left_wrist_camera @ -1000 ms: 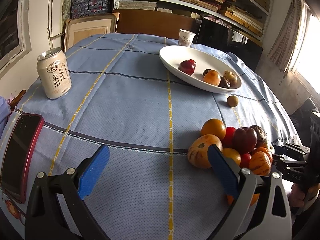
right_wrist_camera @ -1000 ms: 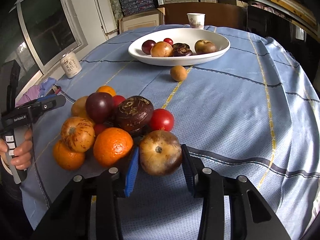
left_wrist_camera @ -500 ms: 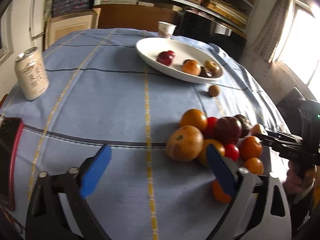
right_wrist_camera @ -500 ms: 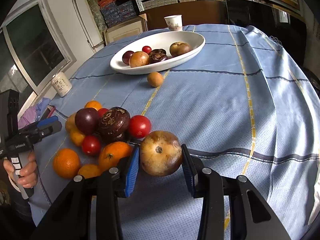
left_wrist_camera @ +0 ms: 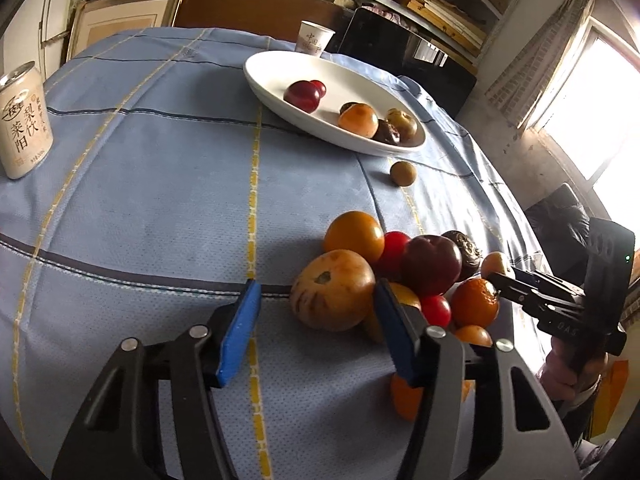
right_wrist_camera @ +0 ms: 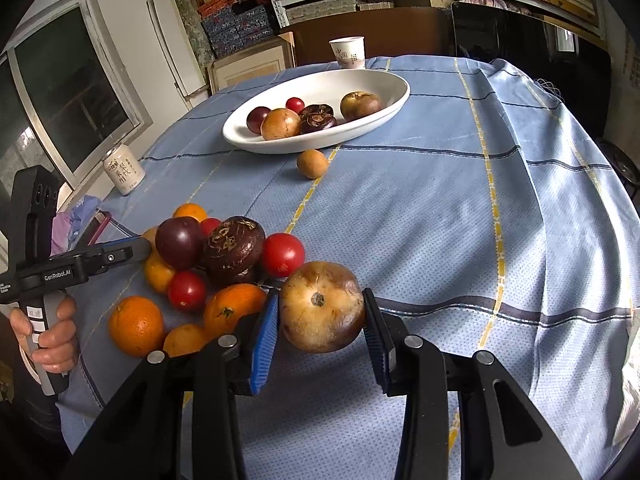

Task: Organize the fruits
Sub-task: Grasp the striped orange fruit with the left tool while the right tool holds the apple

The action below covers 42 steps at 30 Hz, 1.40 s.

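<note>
Fruit lies heaped on the near part of a blue checked tablecloth (right_wrist_camera: 460,208), and the scene reads from the left edge across. Farthest left stands a pale drink can (left_wrist_camera: 22,120), with a phone in a red case (right_wrist_camera: 96,226) near it at the cloth's edge. Next comes the left gripper (left_wrist_camera: 316,326), whose jaws have just been closing; its blue pads (left_wrist_camera: 240,328) sit either side of a striped tan fruit (left_wrist_camera: 334,294) at the near-left of the pile (right_wrist_camera: 208,276), the right pad close against it and the left pad apart from it, so nothing is gripped. Behind that fruit are an orange persimmon-like fruit (left_wrist_camera: 354,236), a dark plum (left_wrist_camera: 432,264), small red tomatoes and mandarins, all touching one another. Beyond the pile, a small brown fruit (left_wrist_camera: 403,173) rests alone on the cloth just beside the white oval bowl (left_wrist_camera: 280,68), which already contains several fruits; a paper cup (left_wrist_camera: 315,40) stands behind the bowl. At the right, the right gripper (right_wrist_camera: 320,340) is clamped on a mottled brown round fruit (right_wrist_camera: 320,306), both pads pressing its sides, at the right edge of the pile.
</note>
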{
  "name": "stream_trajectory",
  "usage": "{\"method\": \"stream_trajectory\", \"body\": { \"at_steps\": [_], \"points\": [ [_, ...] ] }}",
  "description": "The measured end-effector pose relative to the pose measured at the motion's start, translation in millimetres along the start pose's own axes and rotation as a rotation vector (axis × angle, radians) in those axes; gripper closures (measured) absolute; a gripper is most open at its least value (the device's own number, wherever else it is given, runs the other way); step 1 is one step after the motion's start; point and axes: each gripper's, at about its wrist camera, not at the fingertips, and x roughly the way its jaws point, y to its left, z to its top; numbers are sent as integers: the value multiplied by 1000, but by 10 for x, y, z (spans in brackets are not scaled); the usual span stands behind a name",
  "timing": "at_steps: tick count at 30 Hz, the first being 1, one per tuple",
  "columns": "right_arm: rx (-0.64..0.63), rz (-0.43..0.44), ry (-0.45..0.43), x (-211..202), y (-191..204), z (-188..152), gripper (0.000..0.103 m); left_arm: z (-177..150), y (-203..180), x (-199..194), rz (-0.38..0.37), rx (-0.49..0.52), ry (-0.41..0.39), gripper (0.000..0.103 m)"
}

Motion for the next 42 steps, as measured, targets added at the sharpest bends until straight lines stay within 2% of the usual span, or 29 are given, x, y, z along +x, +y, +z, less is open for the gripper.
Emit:
{"method": "stream_trajectory", "body": {
  "at_steps": [9,21,24,30,42],
  "points": [
    [-3,-3,-1,-1,5,2,62,78,35,139,-26,-70,30,46],
    [-1,-6,3,15,-5,-1,62,135,-95,238,47,-35,31,48],
    [-4,-12,8,33,-4,-5,62,123,-124,241,43,-13,39,54],
    [-3,-14,10,36,-4,-6,62,79,-226,242,79,63,62,59],
    [-2,-13,0,34,-5,-2,62,67,-137,164,63,15,32,60]
  ]
}}
